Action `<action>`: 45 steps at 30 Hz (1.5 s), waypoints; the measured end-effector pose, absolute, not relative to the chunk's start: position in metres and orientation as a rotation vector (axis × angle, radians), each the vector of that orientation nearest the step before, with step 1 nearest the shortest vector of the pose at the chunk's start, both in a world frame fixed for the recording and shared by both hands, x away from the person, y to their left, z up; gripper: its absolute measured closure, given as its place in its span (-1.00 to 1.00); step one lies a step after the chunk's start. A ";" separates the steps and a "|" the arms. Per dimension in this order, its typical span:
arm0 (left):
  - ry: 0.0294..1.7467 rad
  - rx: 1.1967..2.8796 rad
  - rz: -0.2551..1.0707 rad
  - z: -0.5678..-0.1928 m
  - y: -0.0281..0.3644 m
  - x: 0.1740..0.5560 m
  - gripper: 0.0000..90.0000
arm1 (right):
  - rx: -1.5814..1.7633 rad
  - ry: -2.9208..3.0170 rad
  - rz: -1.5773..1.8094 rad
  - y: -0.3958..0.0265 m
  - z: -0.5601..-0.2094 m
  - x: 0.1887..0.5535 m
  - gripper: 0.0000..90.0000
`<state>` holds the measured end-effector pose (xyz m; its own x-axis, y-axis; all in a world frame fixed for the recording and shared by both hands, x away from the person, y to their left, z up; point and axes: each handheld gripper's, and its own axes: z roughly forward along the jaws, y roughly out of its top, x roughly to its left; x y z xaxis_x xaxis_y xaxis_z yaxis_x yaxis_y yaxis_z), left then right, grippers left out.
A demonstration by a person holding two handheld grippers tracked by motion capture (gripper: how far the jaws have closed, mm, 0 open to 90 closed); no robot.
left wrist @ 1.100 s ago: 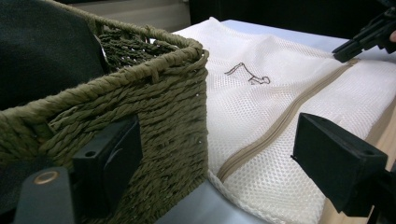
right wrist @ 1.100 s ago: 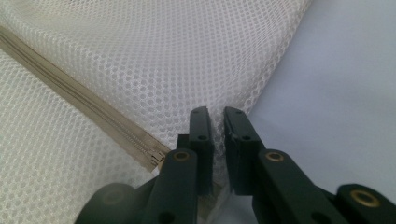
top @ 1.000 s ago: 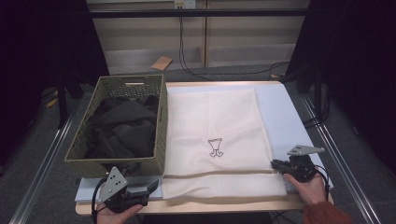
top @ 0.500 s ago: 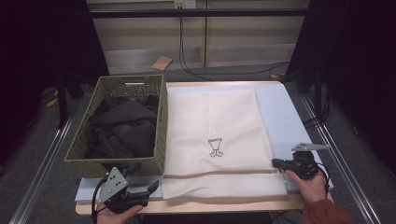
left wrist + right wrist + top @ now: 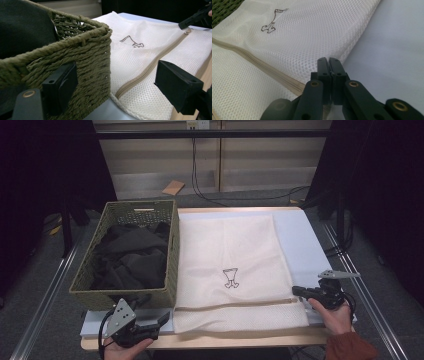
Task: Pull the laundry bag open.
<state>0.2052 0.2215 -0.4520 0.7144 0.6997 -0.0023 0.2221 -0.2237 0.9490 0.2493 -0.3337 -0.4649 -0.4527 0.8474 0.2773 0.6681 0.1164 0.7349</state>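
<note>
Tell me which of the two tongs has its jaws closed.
The right tongs, at the zipper end on the mesh laundry bag, are closed. The left tongs, near the woven basket, stand wide open.

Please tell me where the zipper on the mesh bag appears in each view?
High view: the zipper runs level across the bag's near part.
Left gripper view: it slants from lower middle to upper right.
Right gripper view: it slants across the left.
Shared landmark: the black drawing on the bag.

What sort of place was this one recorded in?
Probably a lab or studio recording bay, not a home: dark curtains flank the table, cables trail over grey floor, and metal rails run alongside.
</note>
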 end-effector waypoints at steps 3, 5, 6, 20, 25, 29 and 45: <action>0.717 1.779 0.516 -0.452 0.220 0.205 -0.57 | 1.511 2.169 1.275 -0.334 -0.462 0.250 0.98; 0.694 1.775 0.492 -0.452 0.219 0.206 -0.55 | 1.514 2.159 1.294 -0.334 -0.460 0.250 0.98; 0.705 1.776 0.498 -0.451 0.217 0.205 -0.54 | 1.517 2.159 1.296 -0.334 -0.459 0.250 0.98; 0.618 1.835 0.395 -0.453 0.192 0.207 -0.59 | 1.485 2.149 1.339 -0.332 -0.445 0.254 0.98; 0.595 1.847 0.359 -0.455 0.180 0.209 -0.46 | 1.472 2.149 1.345 -0.331 -0.441 0.254 0.98; 0.590 1.830 0.352 -0.450 0.164 0.210 -0.40 | 1.474 2.132 1.356 -0.327 -0.441 0.255 0.98; 0.401 1.896 0.241 -0.449 0.088 0.235 -0.26 | 1.455 2.156 1.399 -0.319 -0.431 0.264 0.98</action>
